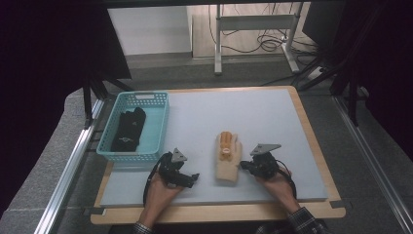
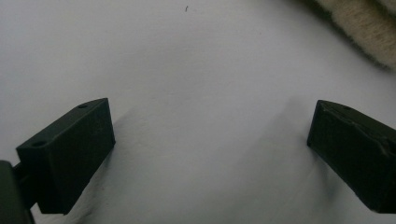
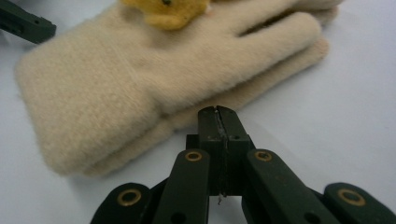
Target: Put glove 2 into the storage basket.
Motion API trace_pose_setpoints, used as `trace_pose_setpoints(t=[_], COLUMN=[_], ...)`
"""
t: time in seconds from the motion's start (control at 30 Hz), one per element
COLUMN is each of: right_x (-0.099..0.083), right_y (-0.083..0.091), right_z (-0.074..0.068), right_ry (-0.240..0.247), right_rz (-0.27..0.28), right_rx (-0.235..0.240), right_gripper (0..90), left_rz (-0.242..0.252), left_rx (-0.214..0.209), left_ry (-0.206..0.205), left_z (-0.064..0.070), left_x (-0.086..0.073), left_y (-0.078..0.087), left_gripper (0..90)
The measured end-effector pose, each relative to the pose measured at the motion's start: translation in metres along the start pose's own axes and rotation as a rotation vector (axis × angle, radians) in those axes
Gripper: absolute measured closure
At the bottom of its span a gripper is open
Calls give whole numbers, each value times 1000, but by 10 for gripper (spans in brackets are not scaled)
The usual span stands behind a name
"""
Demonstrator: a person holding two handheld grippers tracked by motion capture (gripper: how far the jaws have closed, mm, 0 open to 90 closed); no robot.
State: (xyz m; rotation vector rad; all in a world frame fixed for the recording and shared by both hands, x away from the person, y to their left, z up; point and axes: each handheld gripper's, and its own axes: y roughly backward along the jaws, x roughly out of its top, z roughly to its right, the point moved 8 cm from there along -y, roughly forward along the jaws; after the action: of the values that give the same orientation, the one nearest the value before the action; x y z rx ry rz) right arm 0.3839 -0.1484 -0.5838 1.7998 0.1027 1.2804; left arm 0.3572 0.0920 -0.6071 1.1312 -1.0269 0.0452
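A pair of beige fuzzy gloves (image 1: pixel 228 163) lies stacked on the grey mat (image 1: pixel 272 122), with a yellow plush ornament (image 1: pixel 225 143) on top. My right gripper (image 1: pixel 244 166) is just right of the gloves' cuff. In the right gripper view it (image 3: pixel 218 114) is shut, its tips at the edge of the lower glove (image 3: pixel 116 84), nothing showing between them; the ornament (image 3: pixel 168 11) is at the top. My left gripper (image 1: pixel 191 178) is left of the cuff. In the left gripper view it (image 2: pixel 210 126) is open over bare mat, with the glove's edge (image 2: pixel 369 23) at the top right.
A teal plastic basket (image 1: pixel 164 122) stands at the mat's left side with black gloves (image 1: pixel 129 129) inside. The wooden table edge (image 1: pixel 219 212) runs along the front. A jaw of the left gripper (image 3: pixel 23 23) shows beyond the cuff in the right gripper view.
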Motion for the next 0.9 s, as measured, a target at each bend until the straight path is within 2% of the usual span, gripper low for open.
trace_pose_setpoints(t=[0.37,0.73,0.9], right_x=[11,23,29], right_y=[-14,-31,-38], right_z=[-15,-30,-35], right_ry=[19,42,44], right_rz=[2,2,7], right_rx=[20,40,44], right_gripper=[885,883,882], left_rz=[3,-16,-6], left_rx=[10,13,19], left_ry=[6,13,20], left_z=[0,-1,-4], left_x=[-1,-11,-15], left_y=[2,12,15], left_gripper=[23,27,10])
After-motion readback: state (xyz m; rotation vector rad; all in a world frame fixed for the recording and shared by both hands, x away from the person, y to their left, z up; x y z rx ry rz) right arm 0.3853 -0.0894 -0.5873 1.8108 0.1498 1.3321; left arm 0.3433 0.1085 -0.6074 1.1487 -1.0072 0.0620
